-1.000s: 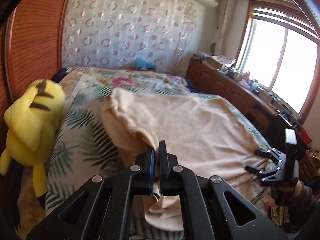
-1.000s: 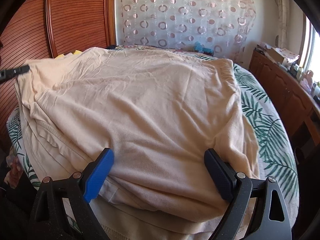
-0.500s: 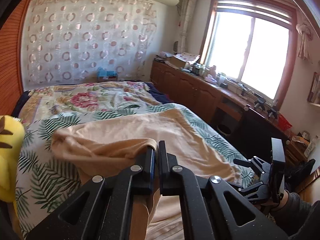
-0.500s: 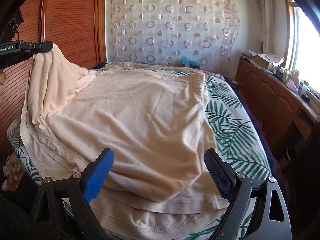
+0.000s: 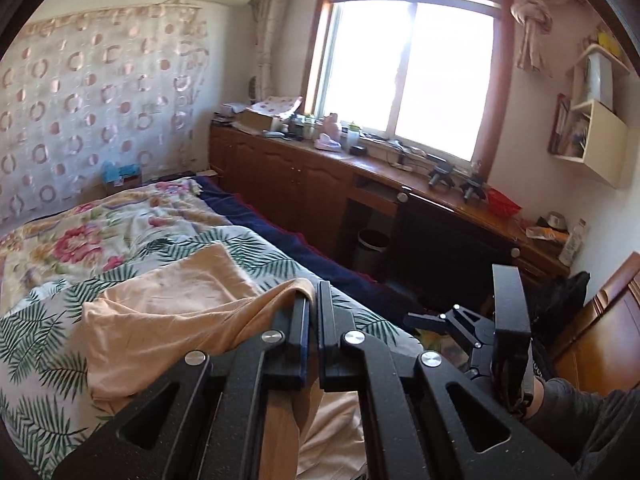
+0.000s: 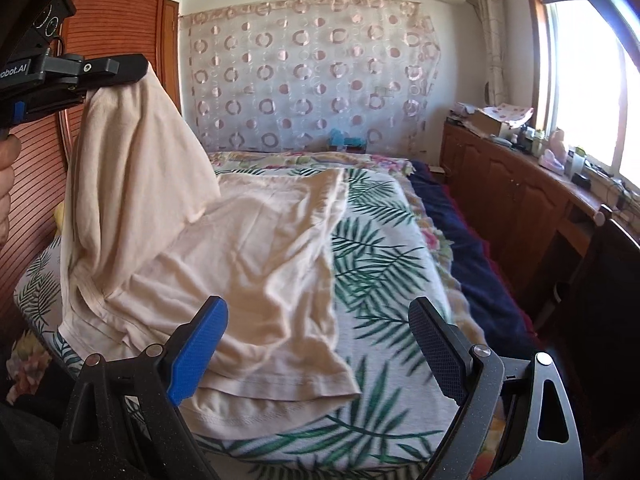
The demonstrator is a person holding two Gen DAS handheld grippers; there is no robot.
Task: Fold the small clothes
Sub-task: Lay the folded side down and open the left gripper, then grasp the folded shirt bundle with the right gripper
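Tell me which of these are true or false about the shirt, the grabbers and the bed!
1. The left gripper is shut on the peach shirt. True.
2. The right gripper is pinching the shirt too. False: its jaws stand wide open with nothing pressed between them.
3. The whole shirt lies flat on the bed. False: one side is lifted up, hanging from the left gripper.
4. The bedspread has green leaves on it. True.
5. A window lets in bright light. True.
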